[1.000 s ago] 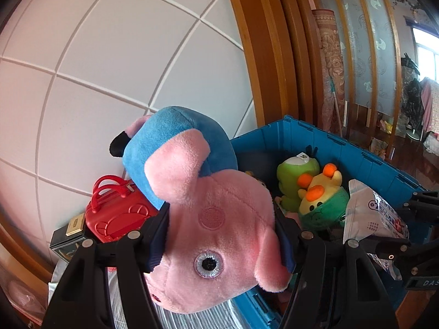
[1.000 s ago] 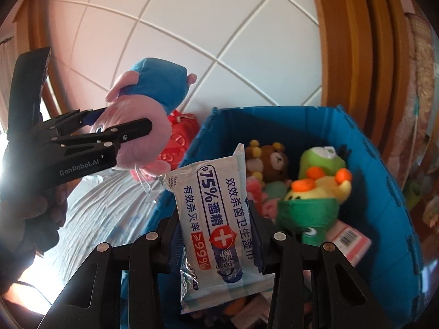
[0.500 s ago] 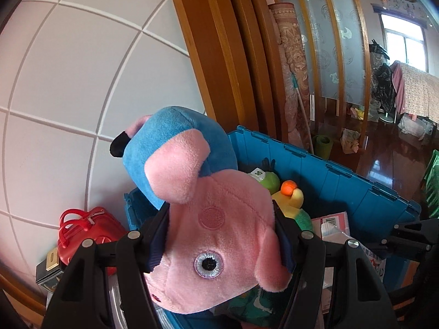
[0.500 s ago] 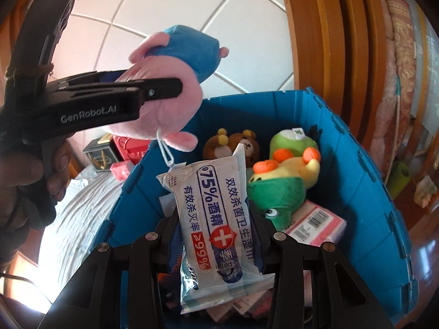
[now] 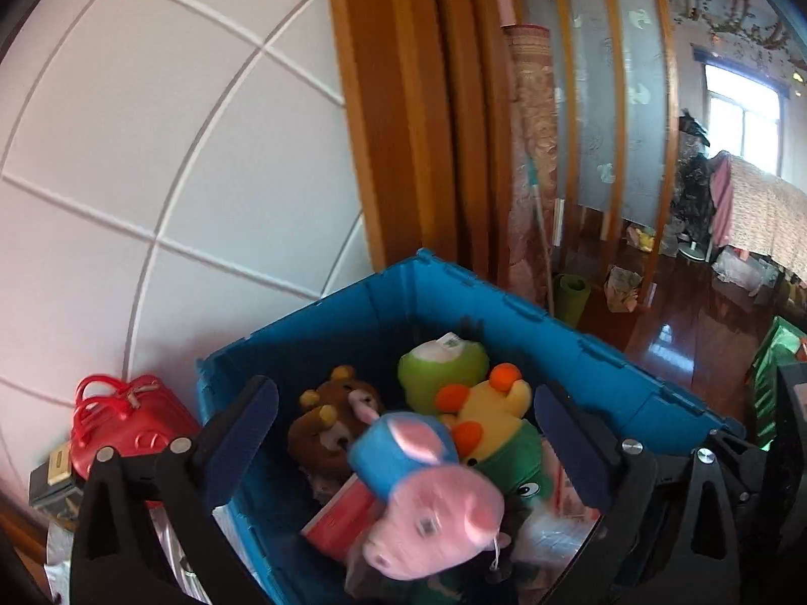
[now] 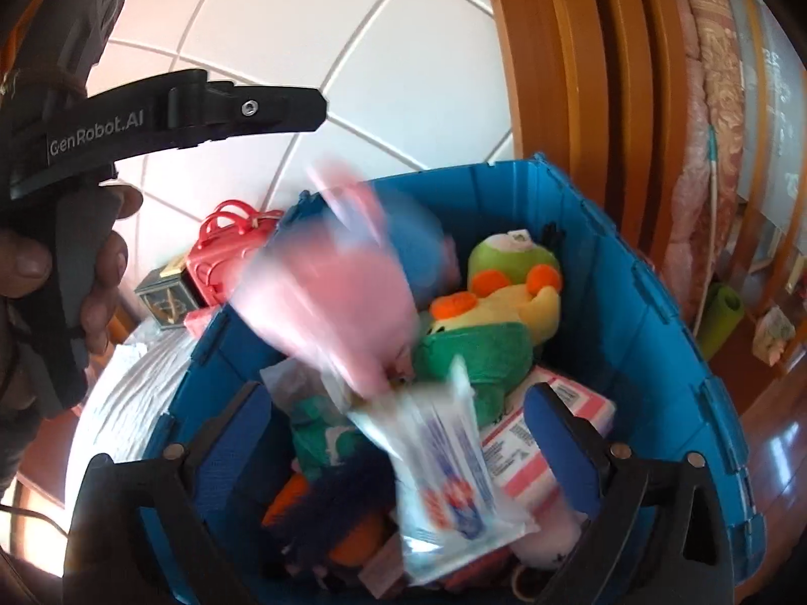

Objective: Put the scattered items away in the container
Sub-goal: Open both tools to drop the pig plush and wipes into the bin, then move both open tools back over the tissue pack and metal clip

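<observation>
Both claws opening wide, nothing gripped: left gripper (image 5: 406,433) over pig (image 5: 428,494); right gripper (image 6: 398,433) over wipes (image 6: 444,479). Only right view shows hand (image 6: 60,272). Bin (image 5: 580,353) below.

Both wrist cameras look steeply down from close above into the same blue crate (image 5: 580,353) (image 6: 650,312).

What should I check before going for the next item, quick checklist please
1. Left gripper fingers opening, nothing pressed between them: ok.
2. Right gripper fingers opening, free of the wipes pack: ok.
3. Pink pig plush over the blue bin: ok.
4. Plush and wipes settled: cannot tell, both blurred.
5. Red toy case tidied: not ok, outside the bin.
6. Bin has room: cannot tell.
</observation>
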### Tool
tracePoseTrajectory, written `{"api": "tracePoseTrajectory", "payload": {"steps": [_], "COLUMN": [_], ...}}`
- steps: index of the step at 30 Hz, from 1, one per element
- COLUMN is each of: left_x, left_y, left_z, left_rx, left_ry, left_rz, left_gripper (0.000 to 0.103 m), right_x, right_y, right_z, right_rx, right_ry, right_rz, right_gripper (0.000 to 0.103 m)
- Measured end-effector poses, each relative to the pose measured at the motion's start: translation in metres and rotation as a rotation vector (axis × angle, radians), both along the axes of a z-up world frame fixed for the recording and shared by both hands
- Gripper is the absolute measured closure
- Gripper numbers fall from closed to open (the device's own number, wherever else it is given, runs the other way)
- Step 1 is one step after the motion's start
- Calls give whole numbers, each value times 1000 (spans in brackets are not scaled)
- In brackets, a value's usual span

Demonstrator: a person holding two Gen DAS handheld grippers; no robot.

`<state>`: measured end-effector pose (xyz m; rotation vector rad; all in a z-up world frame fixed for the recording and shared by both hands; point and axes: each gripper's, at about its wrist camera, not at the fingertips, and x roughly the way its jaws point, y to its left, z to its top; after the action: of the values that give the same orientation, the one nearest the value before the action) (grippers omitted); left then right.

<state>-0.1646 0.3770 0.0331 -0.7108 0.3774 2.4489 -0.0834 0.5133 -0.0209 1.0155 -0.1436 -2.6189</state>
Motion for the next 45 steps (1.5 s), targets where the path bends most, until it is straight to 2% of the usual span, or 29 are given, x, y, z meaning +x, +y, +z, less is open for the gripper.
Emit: {"api": "tracePoseTrajectory", "payload": {"steps": [8, 21, 30, 37, 45], "left_x": [-4, 4, -1, -23, -66], "left_y": [-72, -210, -310, -391, -454], "left_z": [-17, -25, -56, -103, -167], "left_rx": [-20, 0, -23, -63, -88], "left_ry": [-27, -36, -76, -141, -225], "left_rz": [112, 242, 354, 431, 452], "left_gripper": [0, 0, 0, 0, 0], "right_x": [-4, 11, 23, 26, -5], "right_y": [-35, -159, -246, -312, -391], "right_z": [1, 24, 18, -15, -89], "right_rx": [1, 34, 73, 95, 162], "right_ry": [7, 42, 25, -16, -57], "right_rz": [47, 203, 288, 328, 348], "right_gripper": [1, 1, 1, 1, 1]}}
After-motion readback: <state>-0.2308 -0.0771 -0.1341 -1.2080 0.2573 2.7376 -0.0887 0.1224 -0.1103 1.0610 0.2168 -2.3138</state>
